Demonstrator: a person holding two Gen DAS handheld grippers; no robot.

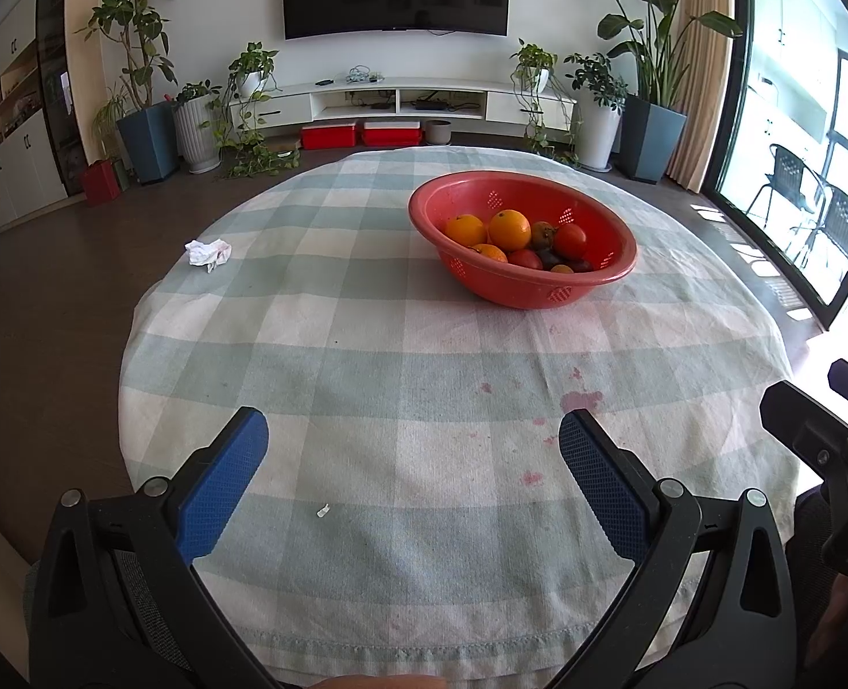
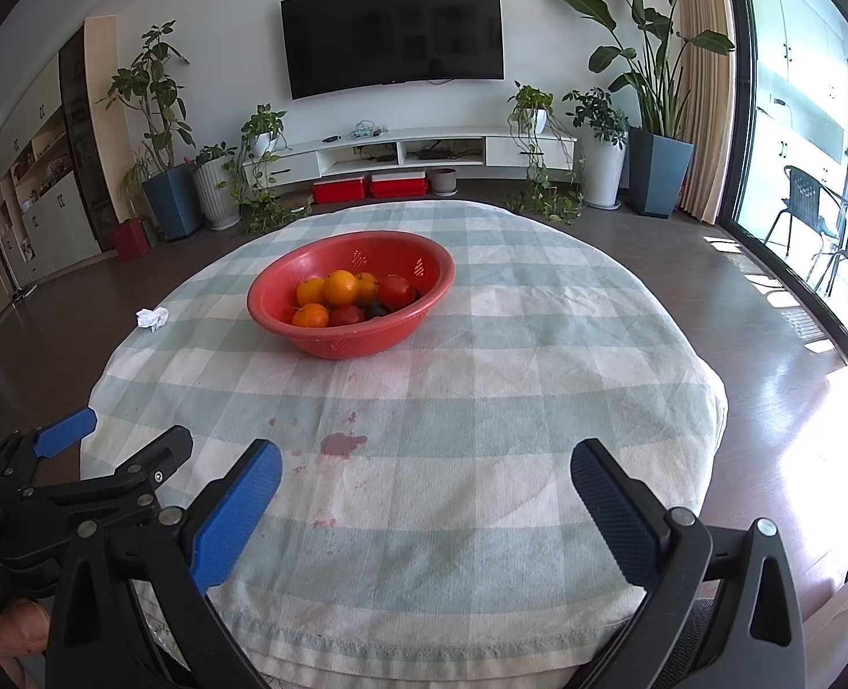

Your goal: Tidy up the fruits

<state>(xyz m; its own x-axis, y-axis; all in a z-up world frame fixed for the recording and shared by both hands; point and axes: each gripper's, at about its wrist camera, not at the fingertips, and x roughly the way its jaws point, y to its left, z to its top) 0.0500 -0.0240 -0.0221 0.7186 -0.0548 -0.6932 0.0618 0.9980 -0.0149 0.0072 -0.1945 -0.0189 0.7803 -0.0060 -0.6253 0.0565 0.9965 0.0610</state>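
since both the left gripper point(image 1: 412, 476) and right gripper point(image 2: 426, 508) hang wide open and empty near the red basket point(image 1: 538, 287), a careless grasp could roll stacked oranges point(image 1: 508, 229) out.

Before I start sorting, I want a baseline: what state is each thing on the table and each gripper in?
Left gripper: open, empty, above the near cloth.
Right gripper: open, empty, above the near cloth.
Red basket: upright, holding fruit.
Oranges: piled in the basket.
Tomatoes: in the basket beside the oranges.
Tissue: crumpled, lying apart from the basket.
Tablecloth: spread flat, stained reddish near the front.
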